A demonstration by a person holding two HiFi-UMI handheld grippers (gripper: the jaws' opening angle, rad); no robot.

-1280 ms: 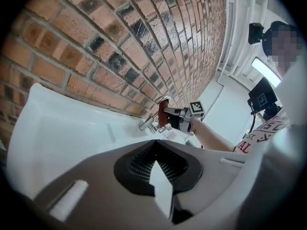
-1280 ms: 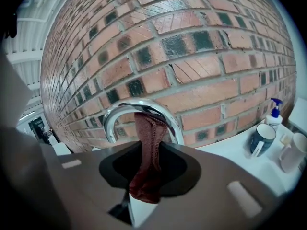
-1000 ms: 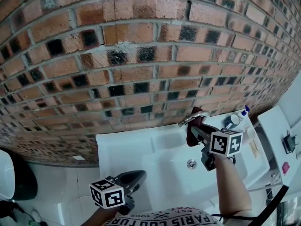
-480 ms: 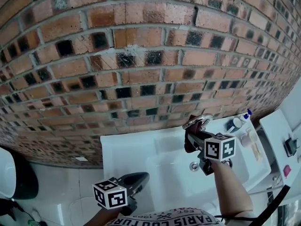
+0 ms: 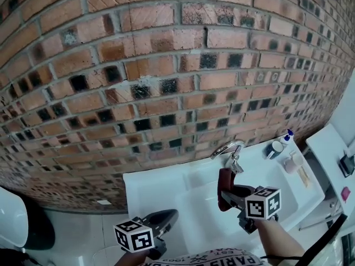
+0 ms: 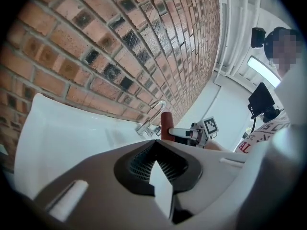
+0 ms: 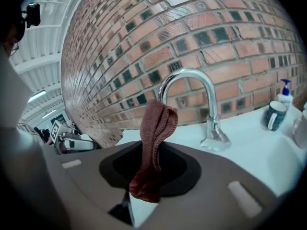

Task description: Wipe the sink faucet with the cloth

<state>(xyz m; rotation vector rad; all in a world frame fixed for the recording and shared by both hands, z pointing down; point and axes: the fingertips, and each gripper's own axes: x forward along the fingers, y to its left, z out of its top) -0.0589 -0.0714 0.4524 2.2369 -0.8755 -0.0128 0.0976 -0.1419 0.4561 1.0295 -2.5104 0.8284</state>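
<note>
Right gripper (image 7: 149, 176): jaws are clamped on the dark red cloth (image 7: 156, 133). The cloth is pinched at its lower end and stands up out of the jaws, folded over at the top.

In the right gripper view the chrome faucet (image 7: 189, 87) is seen behind the cloth, at 1 o'clock from it. The spout arches over the cloth's top edge. Contact between cloth and faucet cannot be confirmed from that view.

In the head view the cloth is held over the basin of the white sink (image 5: 150, 187). It sits at 6 o'clock from the faucet, near its base. Whether the two touch cannot be told there either.

Left gripper (image 6: 156, 159): jaws are closed together, with nothing held between them. In the head view it is located at 8 o'clock from the right gripper, at the sink's front-left edge, well apart from the faucet.

On the sink ledge, at 3 o'clock from the faucet, a dark mug (image 7: 276, 115) is seen. A pump bottle (image 7: 286, 91) is placed at 1 o'clock from the mug, against the brick wall (image 5: 166, 65). A pale cup (image 5: 291, 162) is set at 4 o'clock from the mug.
</note>
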